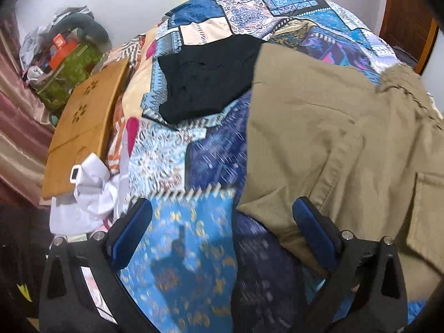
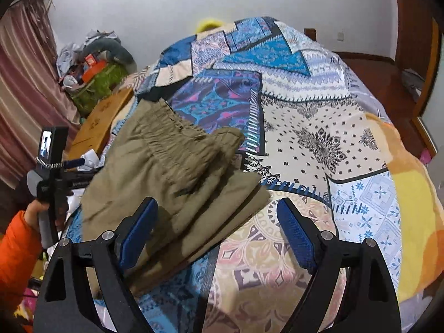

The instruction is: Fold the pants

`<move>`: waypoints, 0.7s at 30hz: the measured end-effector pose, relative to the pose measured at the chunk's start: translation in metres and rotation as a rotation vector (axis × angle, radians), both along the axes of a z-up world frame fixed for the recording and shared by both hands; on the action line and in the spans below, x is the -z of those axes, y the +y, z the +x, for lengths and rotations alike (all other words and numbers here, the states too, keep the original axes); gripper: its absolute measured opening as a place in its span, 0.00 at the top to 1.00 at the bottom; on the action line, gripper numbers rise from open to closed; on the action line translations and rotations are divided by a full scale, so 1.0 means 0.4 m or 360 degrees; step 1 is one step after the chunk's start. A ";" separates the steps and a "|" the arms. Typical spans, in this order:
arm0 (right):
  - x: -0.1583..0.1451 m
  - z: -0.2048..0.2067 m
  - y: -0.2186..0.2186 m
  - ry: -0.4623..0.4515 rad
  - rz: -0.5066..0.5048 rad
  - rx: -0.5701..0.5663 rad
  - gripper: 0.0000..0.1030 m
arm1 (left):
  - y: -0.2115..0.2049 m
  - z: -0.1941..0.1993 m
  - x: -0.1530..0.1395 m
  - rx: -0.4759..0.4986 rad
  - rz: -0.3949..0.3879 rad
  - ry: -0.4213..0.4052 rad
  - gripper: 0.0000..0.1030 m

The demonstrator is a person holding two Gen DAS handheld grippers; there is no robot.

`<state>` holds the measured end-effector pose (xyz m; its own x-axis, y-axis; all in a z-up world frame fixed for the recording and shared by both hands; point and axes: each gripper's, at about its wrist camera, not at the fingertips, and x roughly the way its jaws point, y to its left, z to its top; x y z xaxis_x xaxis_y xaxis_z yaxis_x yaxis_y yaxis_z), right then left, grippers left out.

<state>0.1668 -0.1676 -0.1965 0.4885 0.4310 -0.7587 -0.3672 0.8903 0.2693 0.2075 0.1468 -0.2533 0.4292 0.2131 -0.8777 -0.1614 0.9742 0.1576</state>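
The khaki pants [image 2: 172, 183] lie on the patterned bedspread [image 2: 319, 144] near the bed's left edge, already doubled into a thick stack of layers with the gathered elastic waistband uppermost, so I judge the folding to be near its end. Both tools are spread wide and hold nothing: the left gripper [image 1: 222, 230] hovers over bare quilt beside the pants' left border, its right pad just above the cloth, and the right gripper [image 2: 217, 230] hangs over the stack's near right corner. The next move likely calls for pressing or squaring the offset edges. The fabric looks soft, wrinkled and slightly fanned. A folded black garment [image 1: 205, 80] lies farther up the bed.
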 end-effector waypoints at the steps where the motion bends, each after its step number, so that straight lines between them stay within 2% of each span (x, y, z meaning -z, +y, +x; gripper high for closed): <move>1: -0.003 -0.007 0.004 -0.0010 -0.0005 -0.0009 0.18 | -0.004 -0.010 -0.004 0.0002 -0.0041 0.0007 0.00; 6: 0.009 -0.032 0.016 -0.0047 -0.0130 -0.0070 0.19 | -0.025 -0.047 -0.021 0.0013 -0.0259 0.0040 0.00; 8: 0.020 -0.034 0.006 -0.0045 -0.0145 -0.0056 0.26 | -0.051 -0.064 -0.029 0.0041 -0.0300 0.0031 0.00; 11: 0.038 -0.022 -0.019 -0.0012 -0.0153 -0.0019 0.37 | -0.082 -0.084 -0.039 0.0084 -0.0323 -0.0008 0.00; 13: 0.048 -0.014 -0.039 -0.0012 -0.0157 0.0019 0.38 | -0.086 -0.097 -0.040 0.0115 -0.0358 -0.0044 0.00; 16: 0.057 -0.008 -0.060 -0.0014 -0.0149 0.0059 0.38 | -0.068 -0.114 -0.032 0.0071 -0.0407 -0.0084 0.00; 21: 0.060 -0.017 -0.059 -0.0059 -0.0191 0.0054 0.38 | -0.028 -0.147 -0.032 0.0003 -0.0364 -0.0135 0.00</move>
